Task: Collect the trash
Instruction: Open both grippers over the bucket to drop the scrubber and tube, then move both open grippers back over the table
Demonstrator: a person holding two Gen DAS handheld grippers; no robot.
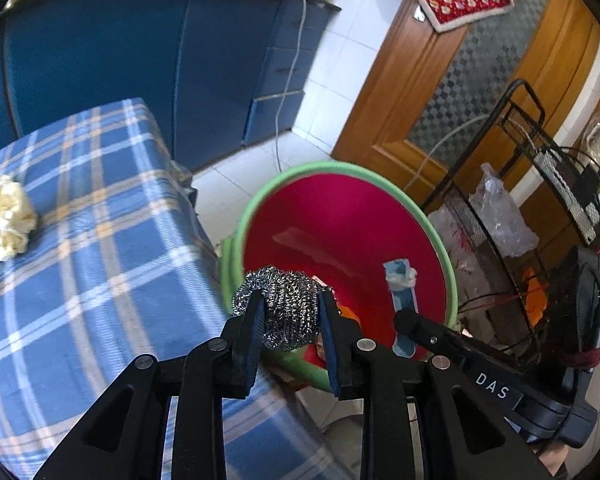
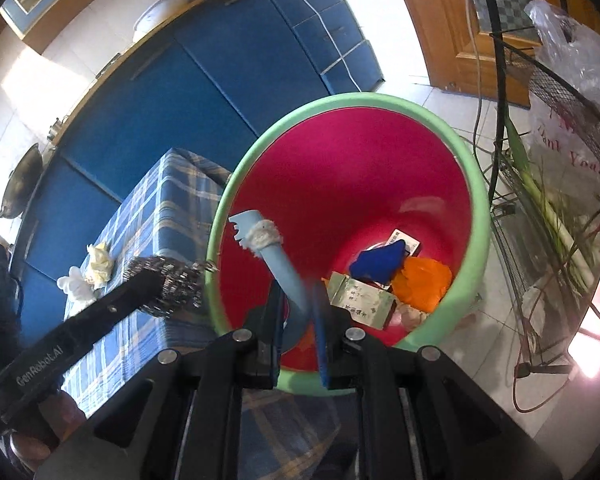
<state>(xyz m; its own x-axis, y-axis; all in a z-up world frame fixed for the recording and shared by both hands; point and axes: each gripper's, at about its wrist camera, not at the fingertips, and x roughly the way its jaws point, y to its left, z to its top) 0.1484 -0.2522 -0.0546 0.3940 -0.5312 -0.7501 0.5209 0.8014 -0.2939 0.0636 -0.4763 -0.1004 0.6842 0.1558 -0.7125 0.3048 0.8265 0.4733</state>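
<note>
Left wrist view: left gripper (image 1: 290,312) clamps steel scourer (image 1: 288,300) at bin (image 1: 448,256) rim;
Right wrist view: right gripper (image 2: 298,300) grips blue stick (image 2: 284,268) over bin

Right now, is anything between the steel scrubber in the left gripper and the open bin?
Nothing visible. The steel scrubber, held in the left gripper, is at the rim of the bin, whose mouth is uncovered.

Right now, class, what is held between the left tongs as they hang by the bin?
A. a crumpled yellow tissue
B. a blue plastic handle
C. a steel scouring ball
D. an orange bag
C: the left tongs are shut on a steel scouring ball beside the bin, while the blue plastic handle sits in the right tongs.
</note>
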